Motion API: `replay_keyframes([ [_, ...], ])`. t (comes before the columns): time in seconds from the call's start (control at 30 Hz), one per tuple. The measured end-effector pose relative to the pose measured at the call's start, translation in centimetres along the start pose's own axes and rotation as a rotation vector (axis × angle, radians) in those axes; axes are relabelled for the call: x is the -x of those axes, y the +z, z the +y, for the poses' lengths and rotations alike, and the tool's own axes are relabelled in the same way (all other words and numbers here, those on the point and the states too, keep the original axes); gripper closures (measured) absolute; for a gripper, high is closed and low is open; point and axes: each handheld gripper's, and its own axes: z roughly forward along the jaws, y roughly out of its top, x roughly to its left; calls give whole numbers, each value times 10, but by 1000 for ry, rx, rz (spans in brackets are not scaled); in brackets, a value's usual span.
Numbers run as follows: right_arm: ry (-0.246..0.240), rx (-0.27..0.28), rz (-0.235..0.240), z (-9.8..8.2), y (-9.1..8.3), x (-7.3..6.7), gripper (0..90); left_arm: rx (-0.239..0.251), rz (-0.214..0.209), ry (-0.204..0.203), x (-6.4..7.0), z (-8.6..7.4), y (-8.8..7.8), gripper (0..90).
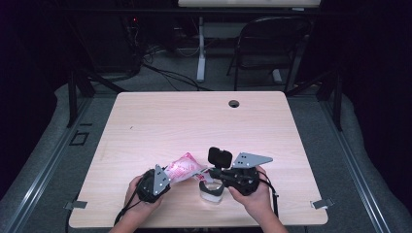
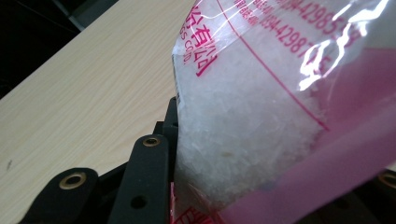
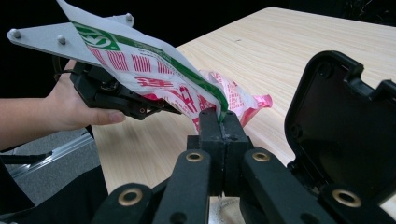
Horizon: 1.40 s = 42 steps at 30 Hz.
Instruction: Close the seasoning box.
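My left gripper (image 1: 163,178) is clamped on the body of a clear-and-pink plastic bag (image 1: 183,167), held above the table (image 1: 194,116) at about six o'clock. It holds white crystals, salt or sugar perhaps. Red Chinese characters, "CO" and the digits "4298" read on it, and its top corner carries a green band. My right gripper (image 3: 223,119) is pinched tight on that corner (image 3: 211,103). Beneath it stands a small clear container (image 1: 212,191).

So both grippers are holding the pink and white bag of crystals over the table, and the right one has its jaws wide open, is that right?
Not quite. The right gripper is shut on the bag, pinching its top edge, as the right gripper view shows. The left gripper does hold the bag over the table.
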Motion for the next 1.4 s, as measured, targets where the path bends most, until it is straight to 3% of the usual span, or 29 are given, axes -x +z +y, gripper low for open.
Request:
replay_keyframes([
  [0.6, 9, 2, -9, -9, -2, 0, 900, 6, 90, 82, 3, 6, -6, 682],
  [1.4, 17, 4, -20, -12, -3, 2, 900, 10, 133, 124, 4, 12, -11, 684],
])
